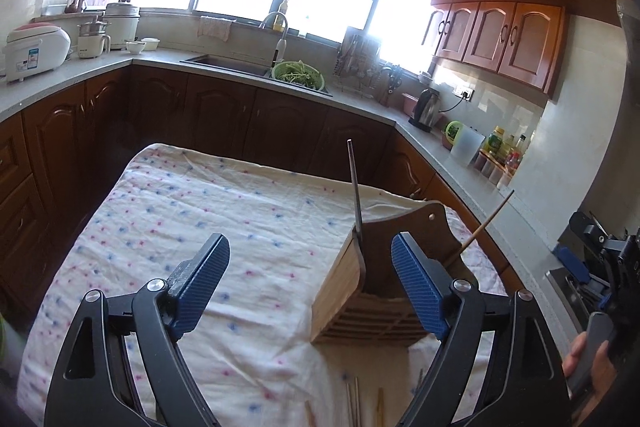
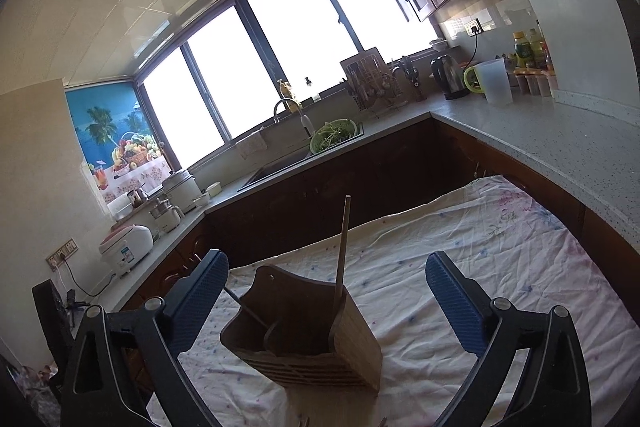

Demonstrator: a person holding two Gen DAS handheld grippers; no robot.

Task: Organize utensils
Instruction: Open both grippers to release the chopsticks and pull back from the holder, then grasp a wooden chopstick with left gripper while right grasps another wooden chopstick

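left wrist view: showing the wooden holder [image 1: 344, 291] standing on the cloth-covered table [image 1: 200, 211], just ahead of the left gripper [image 1: 308, 279], jaws standing wide apart with nothing between the pads. holding 1 metal chopstick [image 1: 355, 195] upright and 1 wooden chopstick [image 1: 486, 225] leaning out to the right. lying at the near table edge, a few more chopsticks [image 1: 354, 403], only their tips visible. right wrist view: right gripper [image 2: 327, 307] likewise gaping, empty, the holder [image 2: 304, 339] just ahead. judging the sticks light, stiff and thin; the metal ones likely slippery, rolling easily on cloth. pinching near mid-length, across the shaft, looking safest.
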